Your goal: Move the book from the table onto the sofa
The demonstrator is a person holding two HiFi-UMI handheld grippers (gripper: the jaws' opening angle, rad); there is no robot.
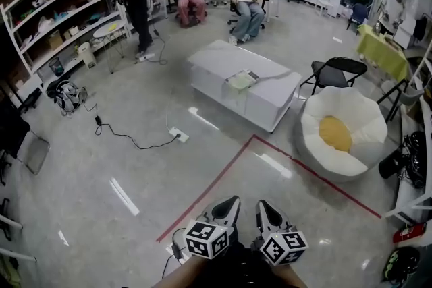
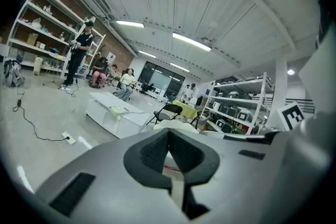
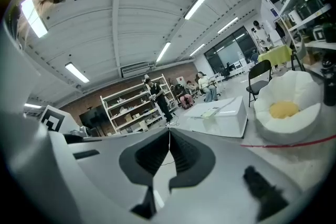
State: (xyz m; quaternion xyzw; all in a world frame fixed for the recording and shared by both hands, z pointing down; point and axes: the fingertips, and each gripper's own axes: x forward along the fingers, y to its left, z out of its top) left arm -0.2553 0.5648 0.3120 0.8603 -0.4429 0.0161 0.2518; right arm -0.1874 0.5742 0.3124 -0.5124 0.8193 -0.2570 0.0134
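Atop low white table (image 1: 214, 63), well ahead: thin pale-green book (image 1: 241, 80), prob. light, floppy; pinch spine edge; left gripper (image 1: 231, 200), right gripper (image 1: 263, 204) both clenched, empty.

table (image 1: 214, 63): white, low, far ahead of me, standing on the floor | on the table: greenish book (image 1: 241, 80), lying flat about mid-top | floor (image 1: 81, 165): grey, glossy | on the floor: red tape line (image 1: 216, 187) near me; power strip (image 1: 178, 135) and black cable (image 1: 125, 138) left of table; white-and-yellow sofa (image 1: 343, 131) just right of table
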